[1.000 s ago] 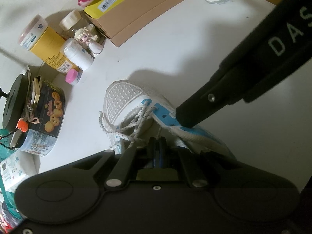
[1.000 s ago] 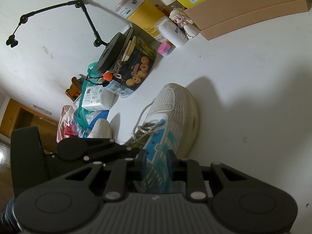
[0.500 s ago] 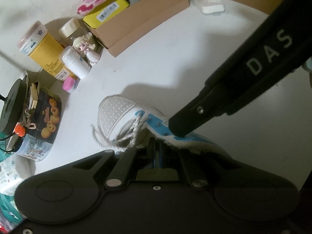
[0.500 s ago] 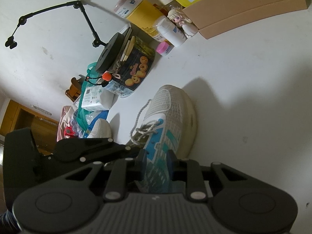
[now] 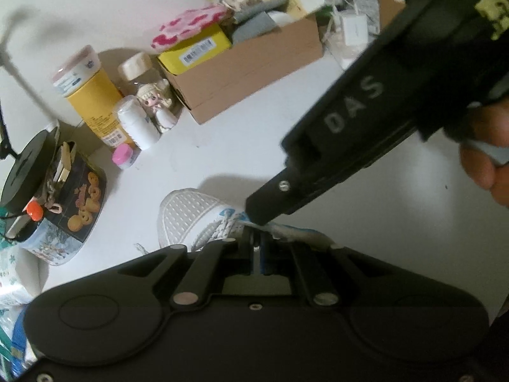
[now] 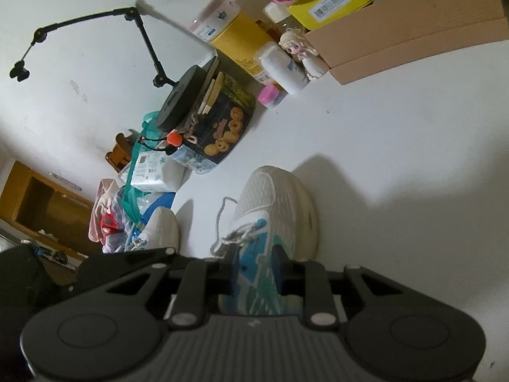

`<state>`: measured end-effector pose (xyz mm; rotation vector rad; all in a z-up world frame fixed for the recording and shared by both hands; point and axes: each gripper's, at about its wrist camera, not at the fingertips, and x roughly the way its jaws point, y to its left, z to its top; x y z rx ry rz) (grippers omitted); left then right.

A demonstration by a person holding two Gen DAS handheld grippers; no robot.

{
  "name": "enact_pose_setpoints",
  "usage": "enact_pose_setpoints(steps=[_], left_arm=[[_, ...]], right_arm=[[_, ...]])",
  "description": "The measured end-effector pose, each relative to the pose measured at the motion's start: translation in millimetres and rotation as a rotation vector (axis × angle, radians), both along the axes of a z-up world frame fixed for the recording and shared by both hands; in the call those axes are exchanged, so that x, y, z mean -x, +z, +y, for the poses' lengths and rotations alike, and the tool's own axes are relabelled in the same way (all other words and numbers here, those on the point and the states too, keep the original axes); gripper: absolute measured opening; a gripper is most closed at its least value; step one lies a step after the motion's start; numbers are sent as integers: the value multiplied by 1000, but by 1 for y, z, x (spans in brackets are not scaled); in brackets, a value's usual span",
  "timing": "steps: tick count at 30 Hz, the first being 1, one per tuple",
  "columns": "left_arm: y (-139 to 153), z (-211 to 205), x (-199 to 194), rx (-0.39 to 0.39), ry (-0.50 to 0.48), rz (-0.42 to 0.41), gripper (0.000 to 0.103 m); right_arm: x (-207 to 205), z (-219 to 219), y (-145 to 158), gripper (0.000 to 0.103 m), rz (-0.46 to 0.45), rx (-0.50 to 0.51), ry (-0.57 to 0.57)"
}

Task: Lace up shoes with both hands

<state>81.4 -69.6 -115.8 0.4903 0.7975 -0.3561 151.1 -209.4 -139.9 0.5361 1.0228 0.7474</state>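
A white mesh shoe [image 5: 187, 213] with a blue eyelet strip lies on the white table, toe pointing away. Its speckled lace [image 5: 222, 229] runs from the eyelets down into my left gripper [image 5: 256, 248], whose fingers are pressed together on it. The right gripper [image 6: 254, 261] straddles the shoe [image 6: 273, 200] at the blue eyelet strip [image 6: 251, 254], with its jaws closed in on that strip. In the left wrist view the right gripper's black body comes in from the upper right, its tip touching the shoe. A loose lace end [image 6: 219, 219] trails left of the shoe.
A second white shoe [image 6: 159, 229] lies at the left. A cookie tin [image 6: 219, 133], yellow canister [image 5: 92, 98], white bottle [image 5: 136, 124], doll figure [image 5: 152, 95] and cardboard box [image 5: 254, 67] stand behind. A hand [image 5: 486, 159] holds the right gripper.
The left gripper has drawn back and tilted up, so the shoe sits lower in its view and the lace is pulled along. The right gripper stays on the eyelet strip.
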Motion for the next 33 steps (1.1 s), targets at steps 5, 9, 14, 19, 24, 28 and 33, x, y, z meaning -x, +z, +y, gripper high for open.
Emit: enact_pose_setpoints(steps=[5,9,14,19,24,28,33], left_arm=[[1,1,-2,10,5,3,1],[0,2,-2,14,8,5,1],[0,3,-2,16,11,5,1],[2,4,1,6,7,6,8],[7,7,14,-13,5,-11,22],[11,9,25,-28,3,-24,22],[14,12,38,-44,-2,-39,29]], right_arm=[[-5,9,-3,22,-3,3,8],[-6,9,-6,15,4,-6,-1],[-4,3,-8,4,31,-57,-49],[-3,-8,-1,2,7,-69,-97],[-2,-20,6,2,-16,-82,-145],[0,-32,14,2,-43,-88,-186],[2,-74,39,2,-127,-63,-262]])
